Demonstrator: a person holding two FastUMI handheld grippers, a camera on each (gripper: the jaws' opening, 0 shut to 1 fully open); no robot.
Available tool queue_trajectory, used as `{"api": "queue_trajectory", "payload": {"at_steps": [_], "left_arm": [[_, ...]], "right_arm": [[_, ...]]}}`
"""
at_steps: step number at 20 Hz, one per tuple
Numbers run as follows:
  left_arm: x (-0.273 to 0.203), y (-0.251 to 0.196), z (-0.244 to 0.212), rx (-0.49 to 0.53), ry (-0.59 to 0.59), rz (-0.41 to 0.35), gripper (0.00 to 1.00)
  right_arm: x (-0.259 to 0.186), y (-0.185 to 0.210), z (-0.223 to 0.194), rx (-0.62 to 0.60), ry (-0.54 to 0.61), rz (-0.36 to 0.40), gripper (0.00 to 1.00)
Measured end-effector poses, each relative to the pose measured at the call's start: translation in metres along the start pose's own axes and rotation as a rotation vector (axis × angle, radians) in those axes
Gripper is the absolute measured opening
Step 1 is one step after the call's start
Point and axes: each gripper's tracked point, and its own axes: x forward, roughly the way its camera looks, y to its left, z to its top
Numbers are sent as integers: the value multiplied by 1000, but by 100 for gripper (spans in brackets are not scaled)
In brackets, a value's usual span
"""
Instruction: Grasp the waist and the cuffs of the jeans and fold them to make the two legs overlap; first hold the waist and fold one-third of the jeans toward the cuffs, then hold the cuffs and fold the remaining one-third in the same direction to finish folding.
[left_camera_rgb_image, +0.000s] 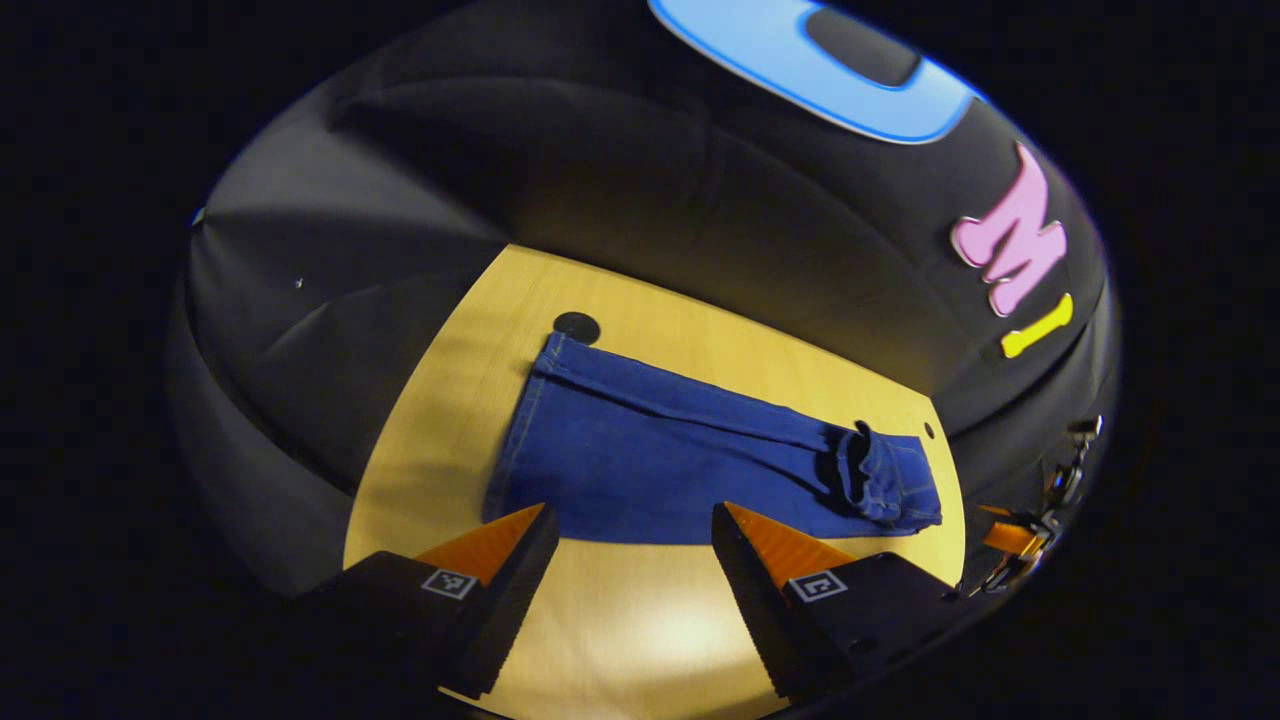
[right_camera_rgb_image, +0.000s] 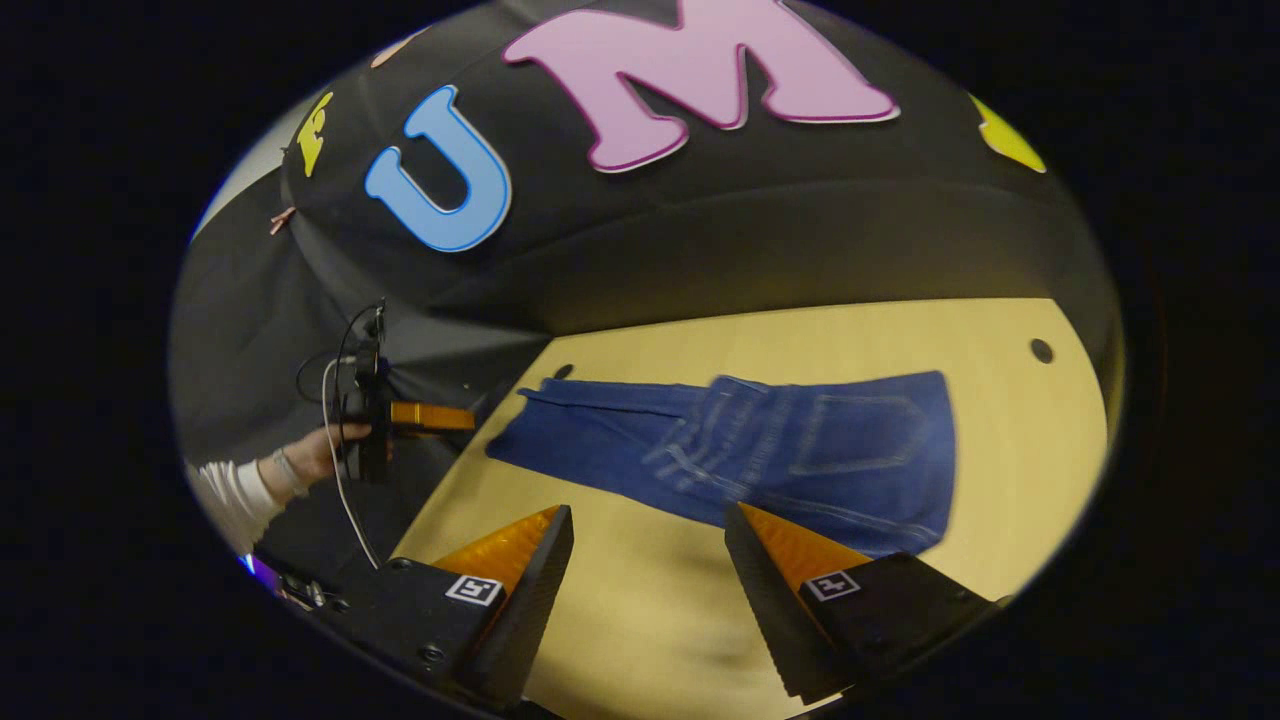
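We see jeans (left_camera_rgb_image: 660, 465) flat on the table (left_camera_rgb_image: 640, 620), legs overlapped. Left gripper (left_camera_rgb_image: 630, 525) and right gripper (right_camera_rgb_image: 648, 525) both spread wide, holding nothing.

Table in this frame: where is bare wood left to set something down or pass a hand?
Bare strip between the jeans and the table's near edge, under both open grippers. More beyond the waist end and behind the jeans toward the booth wall. The jeans cover the middle.
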Motion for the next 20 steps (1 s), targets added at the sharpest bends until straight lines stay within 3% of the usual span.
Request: {"api": "queue_trajectory", "payload": {"at_steps": [3, 6, 9, 10, 13, 16, 17, 18, 20], "left_arm": [[47, 30, 9, -38, 91, 77, 97], [71, 52, -7, 25, 202, 158, 98], [85, 64, -12, 42, 231, 207, 98], [89, 67, -12, 55, 229, 211, 92], [90, 67, -17, 141, 281, 247, 98], [92, 61, -20, 217, 258, 280, 94], [95, 58, -20, 220, 234, 273, 99], [93, 57, -21, 224, 222, 266, 82], [99, 50, -19, 209, 180, 227, 77]], "right_arm": [[-31, -29, -13, 84, -12, -64, 93], [-52, -54, -28, 133, -23, -116, 93], [-61, -75, -39, 118, -11, -166, 93], [-63, -80, -42, 113, -6, -173, 93], [-59, -80, -30, 121, -31, -154, 93], [-54, -79, -18, 114, -50, -150, 94], [-53, -77, -13, 109, -60, -146, 94], [-54, -76, -12, 102, -66, -145, 93], [-52, -75, -10, 78, -71, -141, 93]]}}
